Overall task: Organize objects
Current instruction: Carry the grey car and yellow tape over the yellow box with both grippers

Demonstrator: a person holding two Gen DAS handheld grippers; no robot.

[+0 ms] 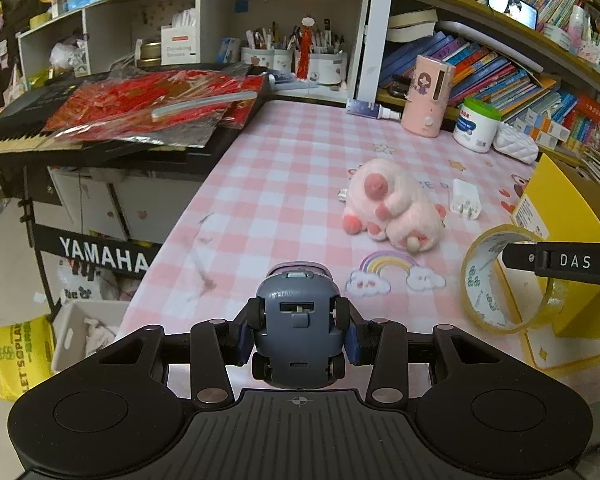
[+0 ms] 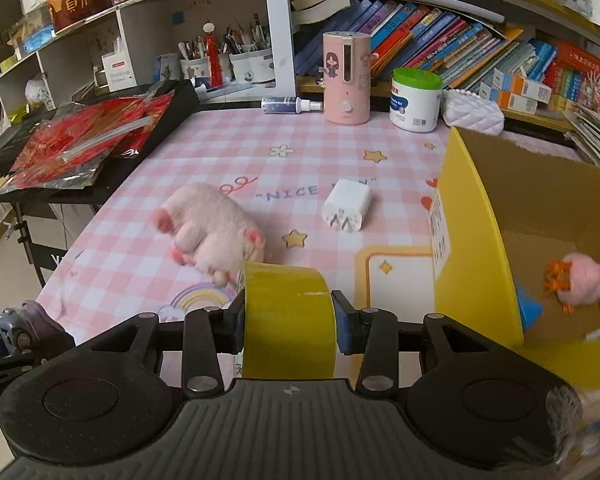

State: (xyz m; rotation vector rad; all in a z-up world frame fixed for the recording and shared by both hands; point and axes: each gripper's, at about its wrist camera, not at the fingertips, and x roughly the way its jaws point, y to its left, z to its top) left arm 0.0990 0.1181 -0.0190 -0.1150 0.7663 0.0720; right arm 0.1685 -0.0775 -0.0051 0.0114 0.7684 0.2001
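Observation:
My left gripper (image 1: 298, 334) is shut on a grey-purple toy car (image 1: 298, 320), held underside toward the camera above the table's near left edge; the car also shows in the right wrist view (image 2: 24, 322). My right gripper (image 2: 290, 320) is shut on a yellow tape roll (image 2: 290, 320), held just left of the open yellow cardboard box (image 2: 472, 240); the roll also shows in the left wrist view (image 1: 504, 280). A pink plush toy (image 1: 392, 204) (image 2: 212, 228) and a white charger plug (image 1: 466, 198) (image 2: 348, 204) lie on the pink checked tablecloth (image 1: 268, 200).
The box holds a pink plush ball (image 2: 584, 284) and a blue item (image 2: 530, 312). A pink humidifier (image 2: 346, 78), white jar (image 2: 416, 100), spray bottle (image 2: 290, 105) and white quilted pouch (image 2: 472, 114) stand at the back. A keyboard with red packets (image 1: 148, 104) is left.

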